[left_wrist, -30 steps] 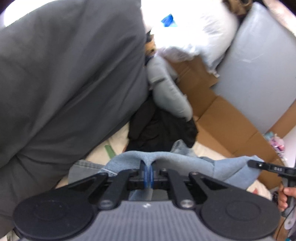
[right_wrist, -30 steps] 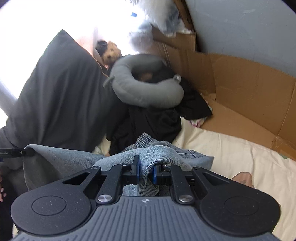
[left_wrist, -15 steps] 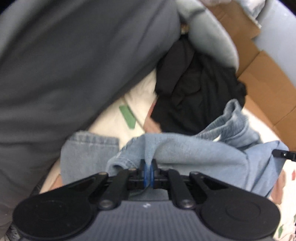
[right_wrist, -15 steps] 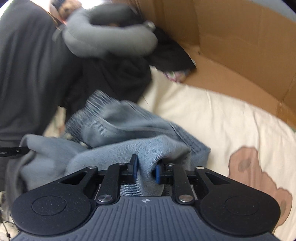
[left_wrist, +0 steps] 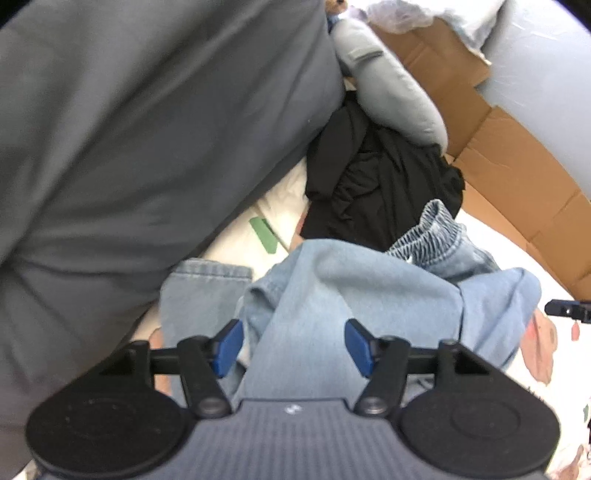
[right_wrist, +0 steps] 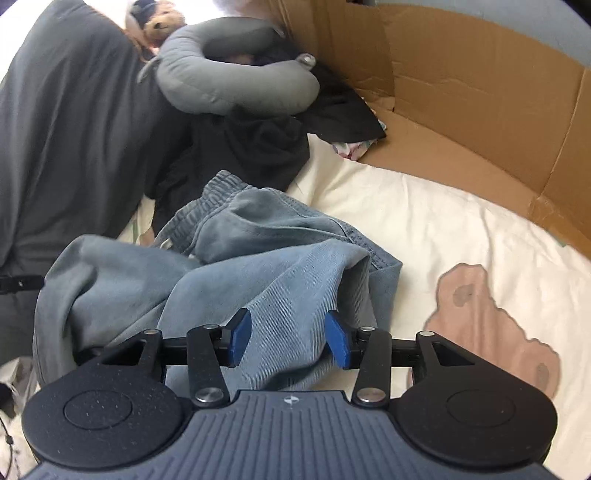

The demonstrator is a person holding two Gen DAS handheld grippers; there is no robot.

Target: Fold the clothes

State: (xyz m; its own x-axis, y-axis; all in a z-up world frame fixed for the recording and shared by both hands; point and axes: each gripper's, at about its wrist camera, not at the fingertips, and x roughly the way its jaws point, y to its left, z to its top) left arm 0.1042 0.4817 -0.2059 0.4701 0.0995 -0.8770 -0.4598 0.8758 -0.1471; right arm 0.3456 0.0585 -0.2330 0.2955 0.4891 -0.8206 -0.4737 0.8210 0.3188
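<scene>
Two tongs: both spread wide, nothing pinched
Left tongs (left_wrist: 293, 345): blue pads (left_wrist: 228, 347) far apart, denim lies loose between them; contact with the pads can't be told
Right tongs (right_wrist: 288, 341): blue pads (right_wrist: 338, 343) also apart, a bit narrower gap, cloth bunched between; right pad close to a fold, touch unclear
Light blue jeans (left_wrist: 369, 291): one pair, crumpled heap on the bed, at 6 o'clock in both views just ahead of the tongs; elastic waistband (right_wrist: 218, 188) at 12 o'clock of the heap, one hemmed leg end at 9 o'clock in left view
Bed sheet (right_wrist: 424, 206): cream, brown animal-shaped print at 4 o'clock in right view, green strip print at 10 o'clock of the jeans in left view
Black clothes (left_wrist: 380, 184): one dark pile at 12 o'clock of the jeans, touching the waistband edge
Grey neck pillow (right_wrist: 229, 85): one, on top of the black pile
Dark grey pillow (left_wrist: 147, 129): one big, 9 to 11 o'clock
Cardboard (right_wrist: 461, 107): flattened sheets, 1 to 3 o'clock
Plush toy (right_wrist: 160, 22): one, 11 o'clock, right view
Writing: none readable; small emblem on each tongs body, too small
</scene>
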